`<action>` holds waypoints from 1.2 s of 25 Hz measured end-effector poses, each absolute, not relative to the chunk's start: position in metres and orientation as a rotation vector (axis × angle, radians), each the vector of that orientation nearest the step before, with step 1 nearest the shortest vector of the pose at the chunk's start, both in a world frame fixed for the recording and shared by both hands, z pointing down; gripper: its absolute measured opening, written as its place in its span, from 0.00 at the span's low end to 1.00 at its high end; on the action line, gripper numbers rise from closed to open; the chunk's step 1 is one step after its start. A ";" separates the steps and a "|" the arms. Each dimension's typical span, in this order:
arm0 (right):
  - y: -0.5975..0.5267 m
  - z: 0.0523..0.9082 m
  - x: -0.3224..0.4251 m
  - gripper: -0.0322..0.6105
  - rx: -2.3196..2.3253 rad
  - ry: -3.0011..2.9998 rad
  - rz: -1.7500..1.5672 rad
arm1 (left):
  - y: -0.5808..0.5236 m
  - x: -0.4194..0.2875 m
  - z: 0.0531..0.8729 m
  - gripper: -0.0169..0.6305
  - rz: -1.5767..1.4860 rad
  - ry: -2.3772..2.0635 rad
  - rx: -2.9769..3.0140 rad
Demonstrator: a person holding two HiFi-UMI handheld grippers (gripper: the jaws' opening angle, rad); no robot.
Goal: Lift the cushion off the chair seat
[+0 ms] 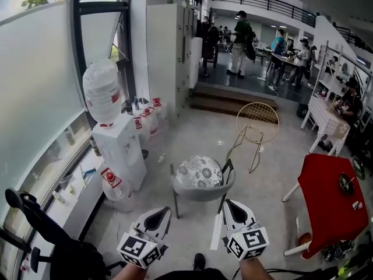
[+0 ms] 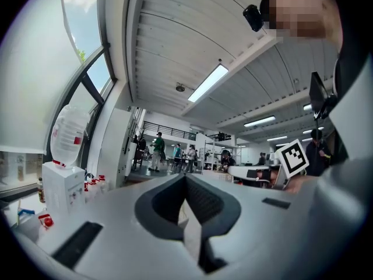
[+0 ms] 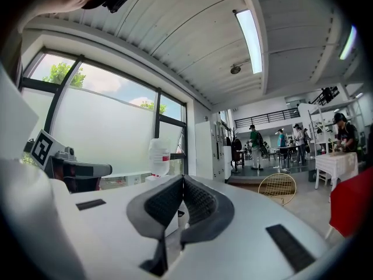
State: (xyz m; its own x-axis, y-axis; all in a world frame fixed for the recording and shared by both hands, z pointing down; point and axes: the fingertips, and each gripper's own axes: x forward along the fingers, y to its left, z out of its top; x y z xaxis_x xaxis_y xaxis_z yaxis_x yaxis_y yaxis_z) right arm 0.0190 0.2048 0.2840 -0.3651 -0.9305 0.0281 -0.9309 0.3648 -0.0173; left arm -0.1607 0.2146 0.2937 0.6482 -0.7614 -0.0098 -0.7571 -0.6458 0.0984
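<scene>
**Operator:** Where's the trouble, starting from my left?

**Spotter:** Your left claw (image 1: pixel 164 212) is pressed together with nothing in it. Off to its left stand the water dispenser (image 1: pixel 120 147) and a spare jug (image 1: pixel 116 185) on the floor. Swing wide on that side and you could knock the jug.

**Operator:** And the cushion?

**Spotter:** The patterned cushion (image 1: pixel 199 171) lies flat on the seat of the grey chair (image 1: pixel 201 190), ahead of you and between your two claws, untouched. Both claws are closed, so if you reach it like that you will only push it. I judge it would slide toward the back or off the seat, so spread the jaws before you arrive. It looks soft, and a pinch on one edge alone may let it sag and catch on the chair's dark frame (image 1: pixel 226 171).

**Operator:** My right side?

**Spotter:** Your right claw (image 1: pixel 228 204) is likewise closed on nothing. Beyond it are the wire chair (image 1: pixel 257 123) and the red counter (image 1: pixel 331 198), well apart from the seat. There is little risk there unless you swing the lifted cushion wide.
</scene>
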 end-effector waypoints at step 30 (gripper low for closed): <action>0.003 0.286 0.145 0.07 1.666 -2.655 0.028 | 0.014 -0.026 0.290 0.04 0.025 -1.357 2.737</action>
State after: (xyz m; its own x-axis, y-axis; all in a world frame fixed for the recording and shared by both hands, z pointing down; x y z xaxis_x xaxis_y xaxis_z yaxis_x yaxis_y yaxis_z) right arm 0.1455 0.0031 0.2858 -0.4351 -0.9003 0.0150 -0.9004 0.4350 -0.0113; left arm -0.0264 0.0140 0.2895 0.6058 -0.7939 0.0531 -0.7953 -0.6022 0.0702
